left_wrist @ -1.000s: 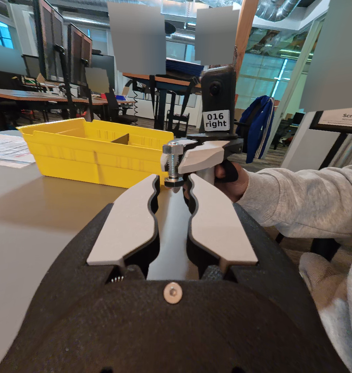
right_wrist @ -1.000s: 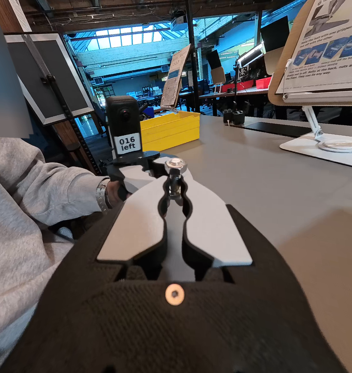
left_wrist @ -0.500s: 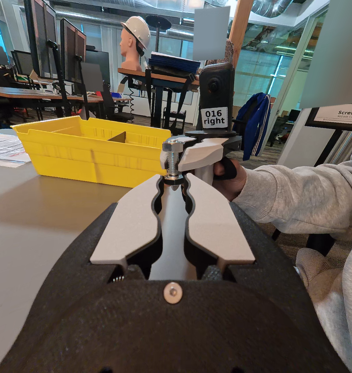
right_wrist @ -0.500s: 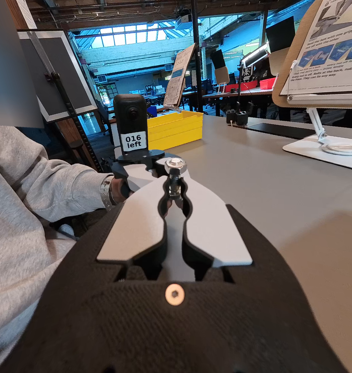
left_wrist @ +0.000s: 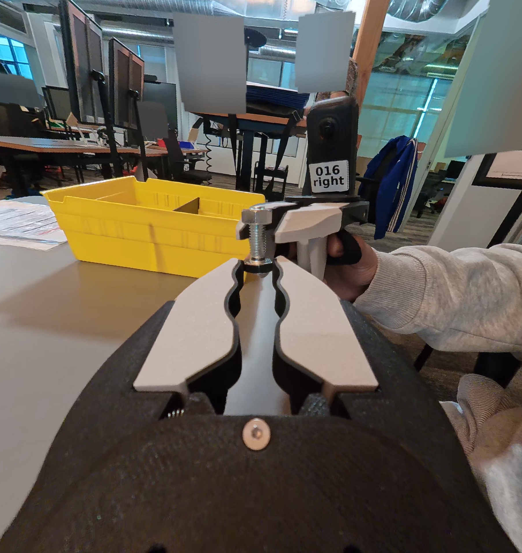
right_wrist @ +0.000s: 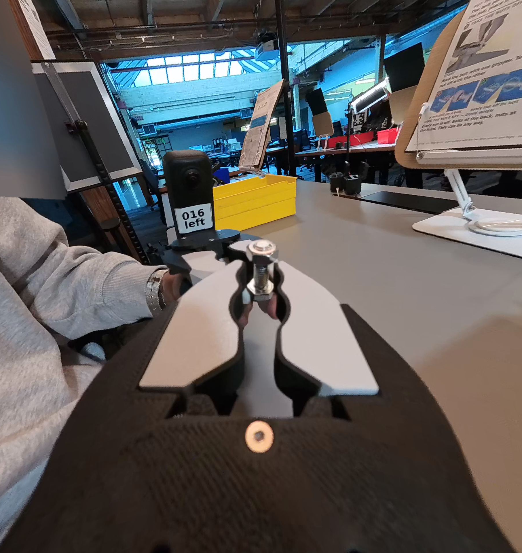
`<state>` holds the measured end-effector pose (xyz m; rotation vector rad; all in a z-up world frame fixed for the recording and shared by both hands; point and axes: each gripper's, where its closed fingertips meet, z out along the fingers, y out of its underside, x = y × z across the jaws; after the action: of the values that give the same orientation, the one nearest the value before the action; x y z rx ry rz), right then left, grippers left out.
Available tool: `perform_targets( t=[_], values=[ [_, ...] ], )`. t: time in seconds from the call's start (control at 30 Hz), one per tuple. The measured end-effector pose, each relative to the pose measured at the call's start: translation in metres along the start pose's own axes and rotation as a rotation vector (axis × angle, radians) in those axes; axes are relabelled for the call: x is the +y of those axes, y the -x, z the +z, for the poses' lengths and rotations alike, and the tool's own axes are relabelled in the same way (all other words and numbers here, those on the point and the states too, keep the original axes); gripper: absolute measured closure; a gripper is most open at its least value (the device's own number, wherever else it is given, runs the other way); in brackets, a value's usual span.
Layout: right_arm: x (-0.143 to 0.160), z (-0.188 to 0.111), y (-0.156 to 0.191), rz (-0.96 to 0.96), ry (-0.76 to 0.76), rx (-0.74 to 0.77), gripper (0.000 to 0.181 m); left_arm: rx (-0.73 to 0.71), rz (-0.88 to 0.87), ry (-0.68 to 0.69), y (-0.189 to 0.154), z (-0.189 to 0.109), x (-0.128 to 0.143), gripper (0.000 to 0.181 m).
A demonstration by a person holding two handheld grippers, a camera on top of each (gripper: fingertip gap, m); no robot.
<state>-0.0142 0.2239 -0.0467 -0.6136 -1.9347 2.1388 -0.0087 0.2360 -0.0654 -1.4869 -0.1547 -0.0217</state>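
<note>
The right claw (right_wrist: 261,276) is pressed onto the threaded shank of a zinc-plated steel hex-head bolt (left_wrist: 257,236), just under the head. It holds the bolt upright in the air above the grey worktop (left_wrist: 59,314). The left claw (left_wrist: 255,269) comes in from the side at a lower level, and its tips appear to pinch the silver steel hex nut (left_wrist: 255,264) sitting low on the thread. The right wrist view hides that contact behind its own fingers.

For this two-sided hold, my judgement is that the bolt's axis should stay vertical and the left tips should sit flat on two opposite faces of the nut, not on its corners. The right grip needs to be firm enough that the shank cannot spin.

Counted:
- one bolt
- one nut
- two claws
- one yellow plastic bin with a divider (left_wrist: 119,227) — well behind the bolt
- one printed sheet (left_wrist: 17,221) beside the bin
- one white document stand (right_wrist: 475,221) — off to the right
</note>
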Motion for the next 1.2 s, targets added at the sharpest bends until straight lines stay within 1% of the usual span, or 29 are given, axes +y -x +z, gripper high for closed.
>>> perform_targets(
  t=[0.07,0.27,0.4,0.47,0.6,0.73,1.07,1.2],
  values=[
    [-0.001,-0.001,-0.003,0.003,-0.011,0.015,0.16,-0.016,-0.006,-0.017,0.003,-0.001,-0.003,0.162],
    [-0.012,-0.006,-0.008,-0.024,-0.069,0.076,0.157,-0.078,-0.03,-0.056,0.015,-0.005,-0.008,0.162],
    [-0.018,0.0,-0.002,-0.018,-0.126,0.07,0.147,-0.083,-0.048,-0.061,0.016,-0.005,-0.008,0.162],
    [-0.015,0.006,0.002,-0.004,-0.113,0.05,0.144,-0.078,-0.042,-0.051,0.015,-0.004,-0.006,0.163],
    [-0.013,0.01,0.004,-0.047,-0.104,0.066,0.135,-0.045,-0.047,-0.027,0.007,0.001,-0.001,0.163],
    [-0.008,0.013,0.005,-0.028,-0.085,0.046,0.132,-0.025,-0.04,0.002,0.001,0.006,0.005,0.163],
    [-0.007,0.016,0.01,-0.005,-0.076,0.009,0.128,0.008,-0.066,0.023,-0.006,0.01,0.011,0.163],
    [-0.005,0.016,0.012,0.021,-0.066,-0.008,0.128,0.01,-0.046,0.024,-0.01,0.013,0.012,0.163]
  ],
)
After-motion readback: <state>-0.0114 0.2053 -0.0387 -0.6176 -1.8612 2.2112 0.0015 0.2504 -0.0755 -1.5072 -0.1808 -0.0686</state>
